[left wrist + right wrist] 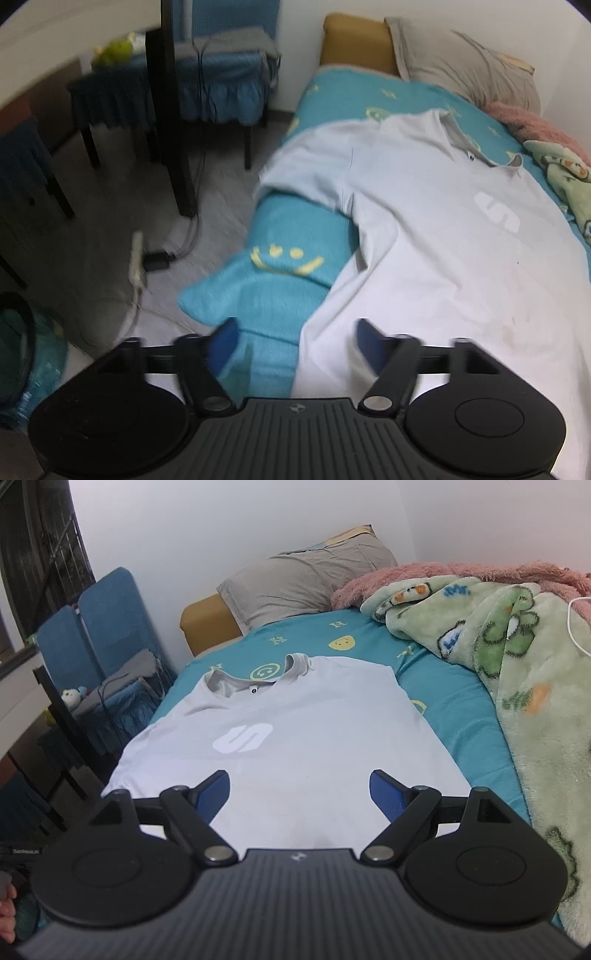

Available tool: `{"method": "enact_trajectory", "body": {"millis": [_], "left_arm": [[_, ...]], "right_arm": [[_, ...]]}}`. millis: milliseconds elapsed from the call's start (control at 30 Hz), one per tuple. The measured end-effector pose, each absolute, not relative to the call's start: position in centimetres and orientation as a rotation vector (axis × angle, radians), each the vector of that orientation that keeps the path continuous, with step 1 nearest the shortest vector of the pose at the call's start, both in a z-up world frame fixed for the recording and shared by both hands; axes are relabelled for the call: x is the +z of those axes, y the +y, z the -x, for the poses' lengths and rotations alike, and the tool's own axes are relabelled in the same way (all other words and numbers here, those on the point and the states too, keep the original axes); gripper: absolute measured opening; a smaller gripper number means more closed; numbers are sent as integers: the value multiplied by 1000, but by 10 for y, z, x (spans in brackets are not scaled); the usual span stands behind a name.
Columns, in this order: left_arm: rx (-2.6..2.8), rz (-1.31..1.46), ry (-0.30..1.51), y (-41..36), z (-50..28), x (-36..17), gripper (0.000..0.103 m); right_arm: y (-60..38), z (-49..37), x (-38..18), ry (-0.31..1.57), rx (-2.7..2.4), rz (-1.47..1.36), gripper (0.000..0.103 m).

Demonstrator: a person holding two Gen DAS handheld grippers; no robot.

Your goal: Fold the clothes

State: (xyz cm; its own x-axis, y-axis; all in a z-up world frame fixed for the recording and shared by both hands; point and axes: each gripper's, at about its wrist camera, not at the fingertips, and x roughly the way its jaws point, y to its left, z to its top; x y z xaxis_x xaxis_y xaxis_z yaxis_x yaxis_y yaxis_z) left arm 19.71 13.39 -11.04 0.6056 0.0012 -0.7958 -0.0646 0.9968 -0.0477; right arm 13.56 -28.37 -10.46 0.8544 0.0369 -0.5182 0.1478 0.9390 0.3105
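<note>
Shirt (295,738) lies flat ahead of both grippers, soft and limp. Left gripper (295,338) and right gripper (299,794) spread, empty. Best hold: hem corners nearest the fingers.

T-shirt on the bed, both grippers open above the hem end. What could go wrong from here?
1. The T-shirt has its left sleeve hanging over the bed's edge; a pull may drag it floorward.
2. The left gripper straddles the shirt's edge and the teal sheet, so it may pinch both.
3. The green blanket lies close to the shirt's right side and may snag the right gripper.
</note>
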Motion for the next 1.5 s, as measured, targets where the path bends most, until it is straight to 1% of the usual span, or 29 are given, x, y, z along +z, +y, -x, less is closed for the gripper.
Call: {"method": "enact_trajectory", "body": {"millis": [133, 300, 400, 567, 700, 833, 900, 1033, 1167, 1200, 1233, 1300, 1367, 1400, 1433, 1500], "left_arm": [[-2, 60, 844, 114, -181, -90, 87], [-64, 70, 751, 87, -158, -69, 96], [-97, 66, 716, 70, -147, -66, 96], [-123, 17, 716, 47, -143, -73, 97], [-116, 11, 723, 47, -145, -77, 97], [-118, 22, 740, 49, -145, -80, 97], [-123, 26, 744, 50, -145, -82, 97], [-156, 55, 760, 51, -153, -90, 97], [-178, 70, 800, 47, -165, -103, 97], [-186, 77, 812, 47, -168, -106, 96], [-203, 97, 819, 46, -171, -108, 96], [-233, 125, 821, 43, -177, -111, 96], [-251, 122, 813, 38, -180, -112, 96], [-258, 120, 811, 35, -181, -112, 95], [-265, 117, 810, 33, -183, -113, 95], [-276, 119, 813, 31, -184, -115, 95]], "right_arm": [[-290, -140, -107, 547, -51, -399, 84], [-306, -152, -111, 544, -71, -459, 84], [-319, -160, -117, 545, -90, -495, 84], [-338, -176, -128, 543, -112, -545, 84], [-355, -195, -136, 537, -112, -558, 84], [-393, -222, -147, 531, -141, -645, 84], [-414, -237, -159, 547, -186, -705, 86], [-445, -269, -195, 573, -201, -849, 85], [-460, -294, -223, 568, -220, -901, 85], [-462, -300, -228, 573, -221, -896, 83], [-461, -306, -231, 578, -215, -877, 78], [-461, -317, -237, 587, -201, -840, 74], [-457, -329, -235, 586, -177, -795, 68], [-455, -334, -233, 585, -164, -772, 56], [-451, -338, -231, 583, -148, -748, 35], [-437, -346, -223, 587, -128, -671, 15]]}}
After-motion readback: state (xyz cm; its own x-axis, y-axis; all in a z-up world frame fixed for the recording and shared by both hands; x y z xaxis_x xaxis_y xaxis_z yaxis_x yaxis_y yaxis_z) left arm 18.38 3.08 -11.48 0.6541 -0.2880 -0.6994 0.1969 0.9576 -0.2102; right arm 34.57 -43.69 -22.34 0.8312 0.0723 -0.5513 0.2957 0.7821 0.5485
